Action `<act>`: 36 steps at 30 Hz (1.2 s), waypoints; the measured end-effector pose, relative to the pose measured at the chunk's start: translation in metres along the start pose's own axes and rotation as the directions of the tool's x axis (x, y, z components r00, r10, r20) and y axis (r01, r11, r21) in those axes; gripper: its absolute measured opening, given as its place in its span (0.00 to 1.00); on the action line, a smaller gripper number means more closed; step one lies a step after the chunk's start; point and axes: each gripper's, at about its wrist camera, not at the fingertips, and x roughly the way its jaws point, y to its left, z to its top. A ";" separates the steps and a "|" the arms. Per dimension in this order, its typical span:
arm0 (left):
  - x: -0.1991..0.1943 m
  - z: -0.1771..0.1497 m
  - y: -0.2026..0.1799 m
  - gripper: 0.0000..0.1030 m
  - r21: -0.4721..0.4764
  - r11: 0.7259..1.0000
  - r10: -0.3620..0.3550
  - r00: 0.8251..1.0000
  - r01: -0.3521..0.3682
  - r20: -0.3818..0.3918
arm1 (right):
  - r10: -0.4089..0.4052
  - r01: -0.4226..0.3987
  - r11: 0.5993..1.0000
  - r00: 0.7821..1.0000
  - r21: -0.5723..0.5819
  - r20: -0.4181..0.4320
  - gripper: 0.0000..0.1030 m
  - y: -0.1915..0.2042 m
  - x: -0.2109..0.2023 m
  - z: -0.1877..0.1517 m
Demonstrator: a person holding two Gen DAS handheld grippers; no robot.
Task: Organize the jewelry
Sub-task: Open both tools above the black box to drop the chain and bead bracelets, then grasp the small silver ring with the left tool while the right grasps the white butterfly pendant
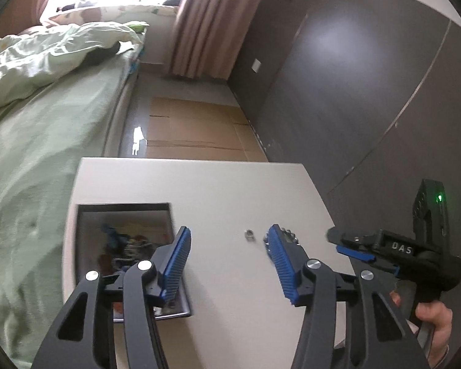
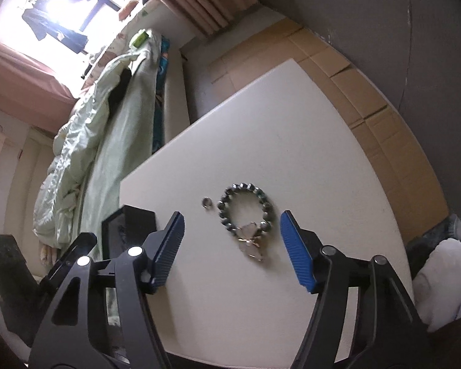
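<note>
Left wrist: black box [image 1: 86, 212] holds blurred jewelry | left gripper [image 1: 227, 246], right gripper [image 2: 230, 230] spread

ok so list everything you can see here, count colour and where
table: 1, white, beside the bed
bracelet: 1, dark grey beads with a pale pink charm, on the table ahead of the right gripper
ring: 1, silver, left of the bracelet
box: 1, black, open, table's left side
bed: 1, pale green covers
curtain: 1, pink
cardboard: tan, on the floor
left gripper: open
right gripper: open
hand: 1, holding the right gripper
</note>
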 end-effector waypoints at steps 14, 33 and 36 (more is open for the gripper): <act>0.070 -0.008 -0.013 0.33 -0.001 1.000 -0.020 0.993 0.020 -0.116 | -0.079 0.072 0.996 0.987 -0.049 -0.138 0.30 -0.004 0.060 -0.003; 0.127 -0.009 -0.027 0.31 0.057 0.998 0.020 0.985 -0.010 -0.173 | -0.016 0.015 1.000 0.999 -0.002 -0.051 0.05 -0.014 0.033 0.008; 0.132 -0.011 -0.031 0.31 0.091 0.995 0.049 0.984 -0.034 -0.170 | -0.018 0.018 1.000 1.000 0.004 -0.020 0.04 -0.017 0.026 0.012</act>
